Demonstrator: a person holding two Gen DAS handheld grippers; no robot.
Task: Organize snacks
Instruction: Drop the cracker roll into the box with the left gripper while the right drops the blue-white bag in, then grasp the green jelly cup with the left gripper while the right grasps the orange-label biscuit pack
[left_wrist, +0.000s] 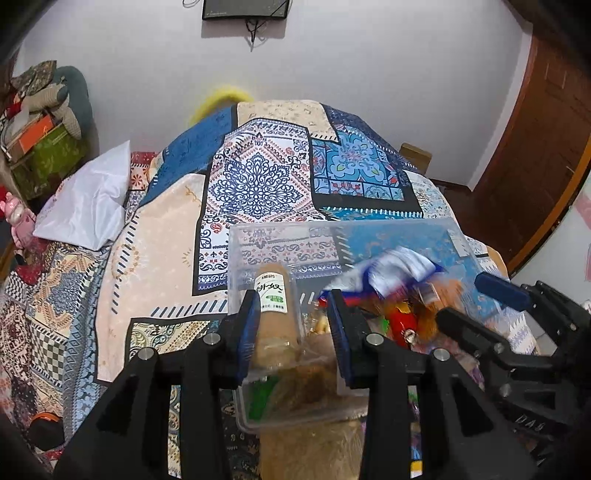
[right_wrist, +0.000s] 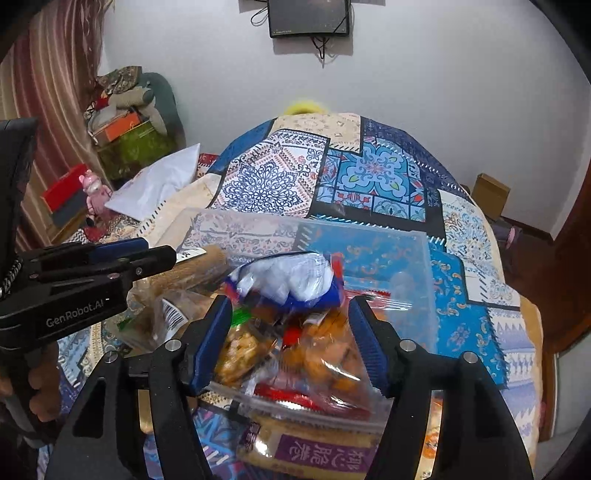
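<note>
Patterned cloth (left_wrist: 258, 177) covers the table, under a white wall with a dark screen (right_wrist: 309, 16). On it stands a clear bin (left_wrist: 236, 258). At its left end the left gripper (left_wrist: 291, 314) has its jaws apart around a brown tube (left_wrist: 275, 314), one pad touching it. Further right, the right gripper (right_wrist: 290, 325) gapes over packets (right_wrist: 317, 354), beneath a blurred blue-white bag (right_wrist: 288, 280).

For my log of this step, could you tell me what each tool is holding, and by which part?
Neither holds anything firmly. The left tool is open around the tan bottle, only its left pad near it. The right tool is open above the snack packets; the blue-white packet is blurred.
</note>
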